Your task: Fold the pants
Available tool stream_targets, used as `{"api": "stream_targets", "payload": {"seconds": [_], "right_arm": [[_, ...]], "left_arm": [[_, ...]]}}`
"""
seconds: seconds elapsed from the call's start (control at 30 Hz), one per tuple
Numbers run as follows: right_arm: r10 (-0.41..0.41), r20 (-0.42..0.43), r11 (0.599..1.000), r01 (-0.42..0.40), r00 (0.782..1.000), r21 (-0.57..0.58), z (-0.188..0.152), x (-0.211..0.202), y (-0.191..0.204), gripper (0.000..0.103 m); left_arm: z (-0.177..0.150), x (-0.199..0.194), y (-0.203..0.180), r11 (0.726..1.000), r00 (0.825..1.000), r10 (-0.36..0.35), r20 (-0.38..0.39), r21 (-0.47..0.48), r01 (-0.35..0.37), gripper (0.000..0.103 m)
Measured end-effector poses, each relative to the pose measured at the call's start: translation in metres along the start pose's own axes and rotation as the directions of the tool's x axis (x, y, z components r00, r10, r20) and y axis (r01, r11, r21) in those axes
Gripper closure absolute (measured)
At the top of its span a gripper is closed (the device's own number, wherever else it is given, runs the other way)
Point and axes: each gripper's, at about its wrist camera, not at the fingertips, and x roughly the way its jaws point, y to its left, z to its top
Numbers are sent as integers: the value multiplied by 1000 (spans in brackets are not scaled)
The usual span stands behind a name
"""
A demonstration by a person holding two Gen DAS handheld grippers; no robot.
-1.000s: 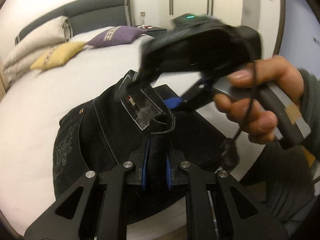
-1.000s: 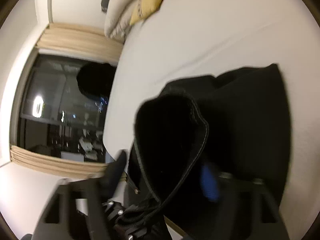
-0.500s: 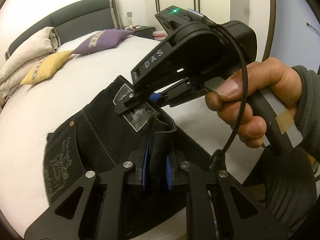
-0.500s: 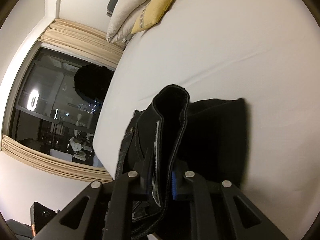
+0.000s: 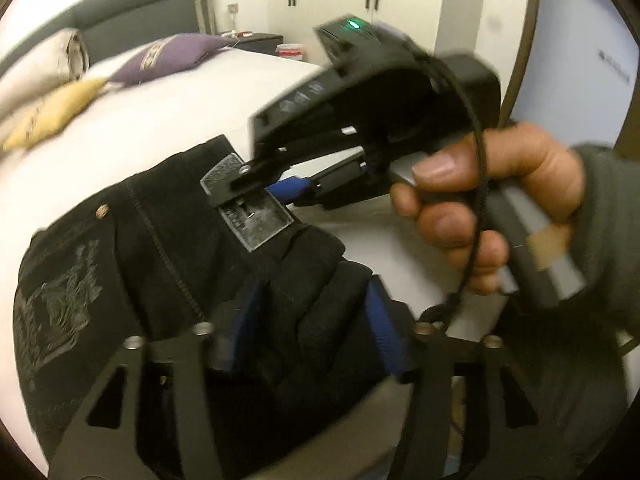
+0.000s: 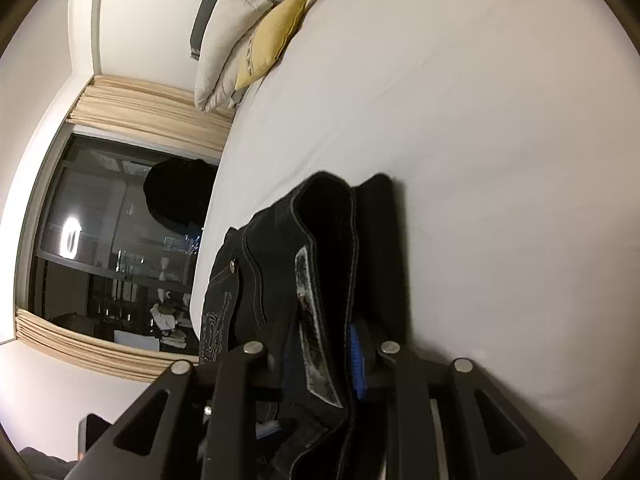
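Note:
Black pants (image 5: 132,264), folded into a thick bundle, lie on the white bed (image 5: 152,116); a grey waistband label (image 5: 248,216) faces up. My left gripper (image 5: 308,320) has its jaws spread wide, with the bundle's edge loose between the blue pads. My right gripper (image 5: 260,184), held by a hand, reaches over the label in the left wrist view. In the right wrist view the right gripper (image 6: 320,344) has its jaws apart around the pants (image 6: 320,248) waistband fold.
Yellow (image 5: 52,116) and purple (image 5: 172,56) cushions and pale pillows (image 6: 232,40) lie by the grey headboard (image 5: 132,20). A nightstand (image 5: 260,40) and wardrobe doors stand behind. A dark window with curtains (image 6: 120,216) is beside the bed.
Both grippers were clamped on the pants' folded edge; now both sets of jaws have spread open and the fabric sits loose between them. The right gripper shifted slightly over the label.

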Motion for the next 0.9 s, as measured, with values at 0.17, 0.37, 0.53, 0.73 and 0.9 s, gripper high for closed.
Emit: {"api": "stream_targets", "payload": {"seconds": [0.17, 0.37, 0.53, 0.73, 0.9], "right_arm": [[-71, 12, 996, 72, 997, -48, -3, -2, 11, 83], [-110, 72, 992, 114, 991, -55, -11, -6, 27, 89], [-91, 110, 996, 91, 990, 2, -23, -16, 17, 90], [-55, 76, 992, 45, 996, 116, -24, -15, -4, 79], [-190, 179, 982, 185, 965, 45, -34, -55, 39, 49]], "left_arm": [[-7, -66, 27, 992, 992, 7, 129, -128, 9, 31], [-2, -90, 96, 964, 982, 137, 130, -245, -103, 27], [-12, -85, 123, 953, 978, 187, 94, -260, -157, 27], [-31, -34, 139, 953, 975, 221, -38, -202, -224, 25], [-25, -62, 143, 950, 978, 205, 46, -249, -188, 25]]}}
